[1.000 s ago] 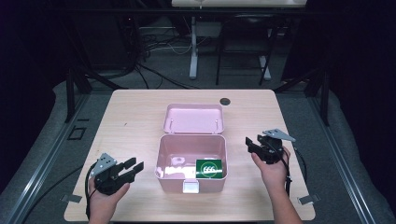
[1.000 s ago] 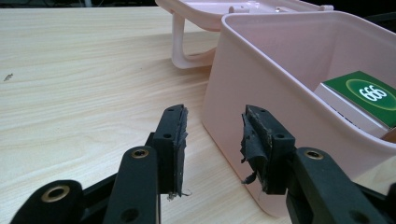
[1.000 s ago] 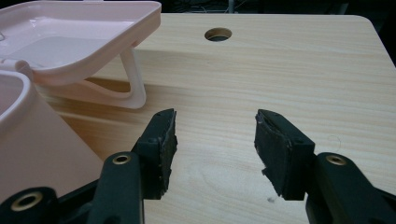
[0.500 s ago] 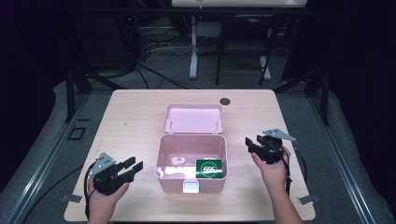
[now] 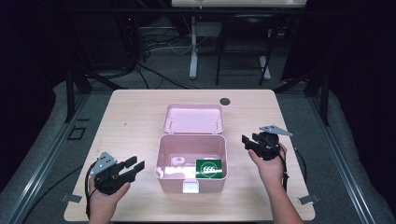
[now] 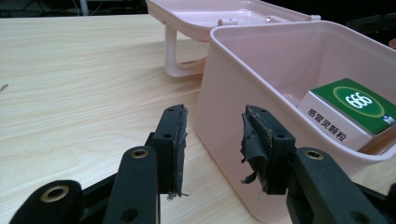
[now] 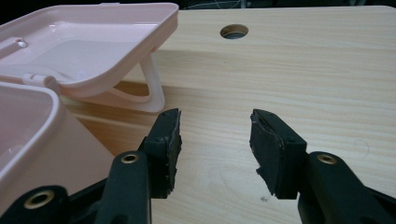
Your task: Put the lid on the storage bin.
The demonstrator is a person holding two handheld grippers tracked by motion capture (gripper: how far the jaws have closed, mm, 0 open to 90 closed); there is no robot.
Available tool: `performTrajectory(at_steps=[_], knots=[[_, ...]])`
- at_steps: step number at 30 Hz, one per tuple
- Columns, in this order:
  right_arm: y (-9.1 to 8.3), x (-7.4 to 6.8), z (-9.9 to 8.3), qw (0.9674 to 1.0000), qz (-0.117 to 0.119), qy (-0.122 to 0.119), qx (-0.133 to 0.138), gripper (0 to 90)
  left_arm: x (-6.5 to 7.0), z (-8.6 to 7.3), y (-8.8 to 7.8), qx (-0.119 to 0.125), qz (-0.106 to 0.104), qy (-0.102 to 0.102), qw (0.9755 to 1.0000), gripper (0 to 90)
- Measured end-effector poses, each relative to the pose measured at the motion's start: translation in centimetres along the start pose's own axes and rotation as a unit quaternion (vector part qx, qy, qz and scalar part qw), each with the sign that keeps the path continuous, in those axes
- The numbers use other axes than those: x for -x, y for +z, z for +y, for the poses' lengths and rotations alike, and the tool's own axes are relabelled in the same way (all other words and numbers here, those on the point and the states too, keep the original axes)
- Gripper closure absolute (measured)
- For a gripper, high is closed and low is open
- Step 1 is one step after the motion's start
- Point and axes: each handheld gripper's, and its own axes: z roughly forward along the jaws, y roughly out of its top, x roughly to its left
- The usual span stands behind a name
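Jaws of left gripper (image 5: 125,169) and right gripper (image 5: 254,142) stand released, empty, flanking the lid-open pink box (image 5: 164,151) holding a green carton (image 5: 208,168), apparently for access.

Open pink box (image 5: 191,156) stands mid-table (image 5: 135,121); bare wood flanks it.

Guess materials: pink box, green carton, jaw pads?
Pink box: likely moulded plastic, smooth with a soft sheen, thin rolled rim. Green carton: looks like printed cardboard, crisp folded edges. Jaw pads: apparently black rubber or foam, matte, frayed at the edges. Both grippers are open.
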Motion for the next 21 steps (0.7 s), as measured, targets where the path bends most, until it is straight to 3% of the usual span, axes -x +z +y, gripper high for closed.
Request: performTrajectory(at_steps=[12, 21], knots=[[0.5, -1.5, 2.8, 0.9993, 0.027, -0.017, -0.020, 53.8, 0.8, 0.6, -0.1, 0.003, -0.013, 0.005, 0.9999, 59.4], [1.5, -3.0, 5.4, 0.9985, 0.033, -0.031, -0.029, 55.4, 1.5, 1.0, 0.1, 0.005, -0.025, 0.010, 0.9996, 60.2]])
